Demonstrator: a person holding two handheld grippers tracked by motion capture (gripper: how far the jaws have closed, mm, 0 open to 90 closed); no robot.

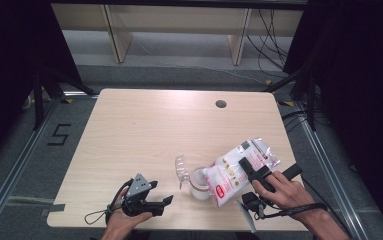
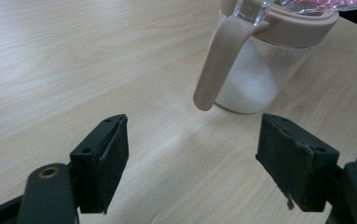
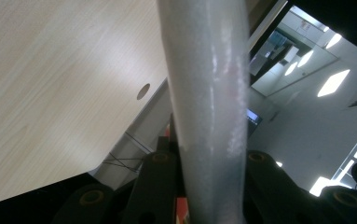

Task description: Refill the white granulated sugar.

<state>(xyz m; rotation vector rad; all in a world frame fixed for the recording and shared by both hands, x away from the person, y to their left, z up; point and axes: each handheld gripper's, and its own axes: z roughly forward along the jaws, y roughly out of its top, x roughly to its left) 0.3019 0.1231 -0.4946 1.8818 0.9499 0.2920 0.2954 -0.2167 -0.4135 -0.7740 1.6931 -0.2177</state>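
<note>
Two grippers are at work, and I start with my left gripper [image 1: 166, 202], resting low near the table's front-left corner with its jaws spread wide and nothing between them. In the left gripper view the jar [image 2: 255, 70] stands just ahead of those open jaws, apart from them: a clear body partly filled with white grains, a pinkish rim and a long pinkish handle hanging down its side. I judge it rigid and fairly steady on its base, though the smooth wall could slip, so the handle or the rim would be the safer place to grasp.

Next comes the jar's clear lid [image 1: 181, 167], flipped up on its left side. To the right, my right gripper [image 1: 253, 172] is clamped on the bag [image 1: 239, 170], a soft plastic pouch of white powder tilted with its low end over the jar's mouth. It is limp and shifts its weight as it empties, so I grip across the upper part.

Beneath it all the table [image 1: 144, 130] is pale, smooth wood-grain with a round cable hole near the far right. Beyond lie grey floor, pale wooden furniture legs and dark curtains.
</note>
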